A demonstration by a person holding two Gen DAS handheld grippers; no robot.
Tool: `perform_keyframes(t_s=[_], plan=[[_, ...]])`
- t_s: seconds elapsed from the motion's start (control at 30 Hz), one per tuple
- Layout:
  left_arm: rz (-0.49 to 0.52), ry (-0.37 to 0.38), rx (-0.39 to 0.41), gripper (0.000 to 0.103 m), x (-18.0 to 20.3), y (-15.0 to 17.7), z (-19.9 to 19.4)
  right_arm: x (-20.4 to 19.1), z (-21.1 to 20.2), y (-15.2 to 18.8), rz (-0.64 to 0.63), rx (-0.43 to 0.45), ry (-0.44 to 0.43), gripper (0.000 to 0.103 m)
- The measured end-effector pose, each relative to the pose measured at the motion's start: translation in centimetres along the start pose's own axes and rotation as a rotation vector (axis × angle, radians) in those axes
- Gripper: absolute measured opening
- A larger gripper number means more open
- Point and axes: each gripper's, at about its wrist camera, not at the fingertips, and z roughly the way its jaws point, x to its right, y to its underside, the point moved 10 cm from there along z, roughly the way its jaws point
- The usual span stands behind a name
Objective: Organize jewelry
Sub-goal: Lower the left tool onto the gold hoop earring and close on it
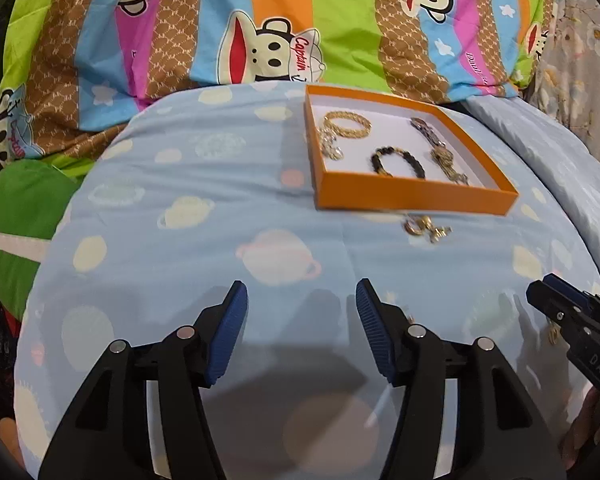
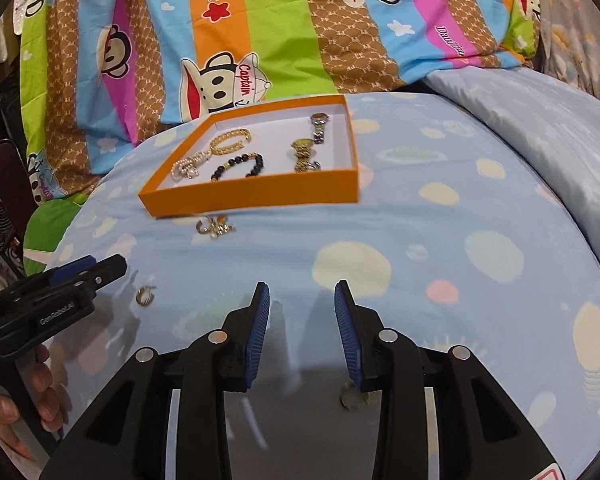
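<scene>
An orange tray (image 1: 416, 196) (image 2: 260, 196) lies on the blue bedsheet. It holds a gold chain bracelet (image 1: 346, 123) (image 2: 230, 142), a black bead bracelet (image 1: 398, 160) (image 2: 238, 166), a silver chain (image 1: 332, 146) (image 2: 186, 168) and two watches (image 1: 440, 152) (image 2: 304, 150). A gold piece (image 1: 426, 228) (image 2: 214, 227) lies on the sheet just in front of the tray. A small gold ring (image 2: 145, 296) (image 1: 554, 330) lies between the grippers. Another small piece (image 2: 350, 398) lies under the right finger. My left gripper (image 1: 302, 312) (image 2: 100, 270) is open and empty. My right gripper (image 2: 302, 312) (image 1: 540, 292) is open and empty.
A striped cartoon-monkey quilt (image 1: 260, 20) (image 2: 300, 20) is piled behind the tray. A pale blue pillow (image 2: 540, 120) lies at the right. A green cushion (image 1: 20, 220) sits at the left edge of the bed.
</scene>
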Motion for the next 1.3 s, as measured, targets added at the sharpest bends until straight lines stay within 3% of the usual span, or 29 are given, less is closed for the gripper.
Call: perform_keyframes(t_s=[0.3, 0.57, 0.7, 0.93, 1.3], plan=[[0.060, 0.053, -0.019, 0.060, 2.9, 2.3, -1.3, 1.1, -1.9, 1.7, 0.022, 0.009, 0.013, 0.034], [0.063, 0.076, -0.046, 0.062, 4.4, 1.9, 0.0, 2.4, -2.9, 1.7, 0.053, 0.033, 0.031, 0.034], [0.083, 0.062, -0.042, 0.055, 4.7, 1.7, 0.4, 3.6, -3.1, 2.0, 0.071, 0.030, 0.047, 0.035], [0.085, 0.086, -0.037, 0.017, 5.0, 1.6, 0.3, 3.2, -3.1, 2.4, 0.063, 0.023, 0.033, 0.037], [0.049, 0.085, -0.013, 0.015, 3.5, 1.3, -0.4, -0.5, -1.7, 0.5, -0.006, 0.033, -0.020, 0.038]])
